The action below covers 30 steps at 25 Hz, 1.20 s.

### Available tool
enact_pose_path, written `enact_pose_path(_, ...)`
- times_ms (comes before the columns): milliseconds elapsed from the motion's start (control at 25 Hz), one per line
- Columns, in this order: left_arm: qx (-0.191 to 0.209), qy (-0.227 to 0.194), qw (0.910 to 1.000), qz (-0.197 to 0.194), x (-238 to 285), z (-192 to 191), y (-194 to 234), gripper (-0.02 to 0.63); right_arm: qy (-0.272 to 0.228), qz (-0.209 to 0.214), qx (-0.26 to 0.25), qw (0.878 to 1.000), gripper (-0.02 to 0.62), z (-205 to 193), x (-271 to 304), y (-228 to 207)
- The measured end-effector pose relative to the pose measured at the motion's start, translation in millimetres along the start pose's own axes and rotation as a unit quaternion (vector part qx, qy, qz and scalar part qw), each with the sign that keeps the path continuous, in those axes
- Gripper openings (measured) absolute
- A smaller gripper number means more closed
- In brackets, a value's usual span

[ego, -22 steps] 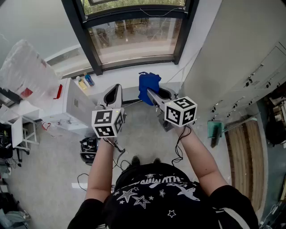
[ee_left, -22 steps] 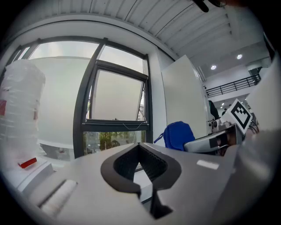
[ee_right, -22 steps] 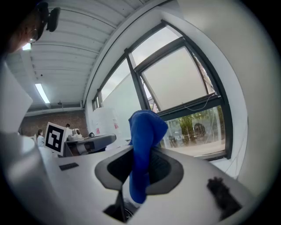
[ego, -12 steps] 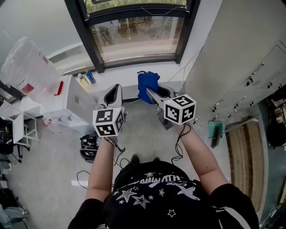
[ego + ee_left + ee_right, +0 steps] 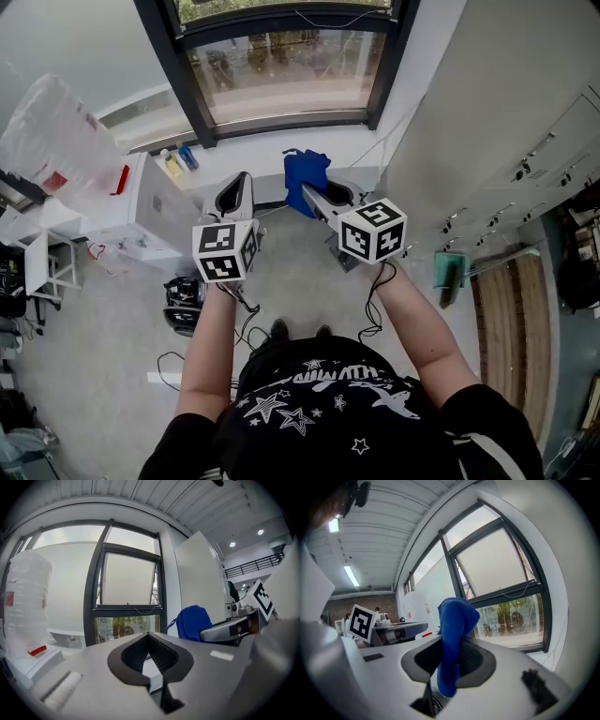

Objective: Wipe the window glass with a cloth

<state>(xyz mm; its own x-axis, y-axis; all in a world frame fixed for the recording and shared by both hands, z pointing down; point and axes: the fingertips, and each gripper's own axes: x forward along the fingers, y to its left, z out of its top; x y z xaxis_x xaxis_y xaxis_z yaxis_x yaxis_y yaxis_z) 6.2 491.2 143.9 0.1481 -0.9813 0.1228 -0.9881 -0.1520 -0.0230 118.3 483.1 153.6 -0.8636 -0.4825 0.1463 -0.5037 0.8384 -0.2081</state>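
Right hand-held gripper [image 5: 451, 660] clamped on blue cloth [image 5: 457, 620], cloth at upper centre of head view, below window glass [image 5: 281, 80] and apart from it, left hand-held gripper [image 5: 149, 639] alongside at left, jaws closed together.

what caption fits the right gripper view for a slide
Right gripper clamps a blue cloth, facing the dark-framed window.

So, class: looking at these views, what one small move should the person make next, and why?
Probably push the right claw forward and up until the fluffy blue cloth touches the dark-framed window glass. The cloth is already clamped in that claw, but it hangs short of the pane.
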Motion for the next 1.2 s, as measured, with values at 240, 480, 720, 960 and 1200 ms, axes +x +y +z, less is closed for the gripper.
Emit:
enact_pose_path(240,0.002,0.007,0.9999,0.009,-11.9,-8.3,-15.7,0.008,0.003,0.016,0.011,1.0,0.083,-9.1,-11.4,1.6)
enact_pose_path(480,0.009,0.015,0.9995,0.025,-26.2,-25.9,-23.9,0.008,0.011,0.034,0.005,0.999,0.083,-15.5,-13.5,1.1)
enact_pose_path(720,-0.006,0.015,0.9993,0.035,-18.9,-31.0,-8.4,0.008,0.017,0.039,0.021,0.999,0.083,-17.0,0.2,1.0)
enact_pose_path(960,-0.022,0.002,0.9995,0.02,17.7,-25.8,15.5,0.008,0.032,0.016,0.004,0.999,0.083,-15.8,30.1,-22.6)
enact_pose_path(1200,-0.023,0.008,0.9996,0.013,58.5,-23.5,46.3,0.008,0.023,-0.004,0.019,1.0,0.083,-2.2,71.7,-51.2)
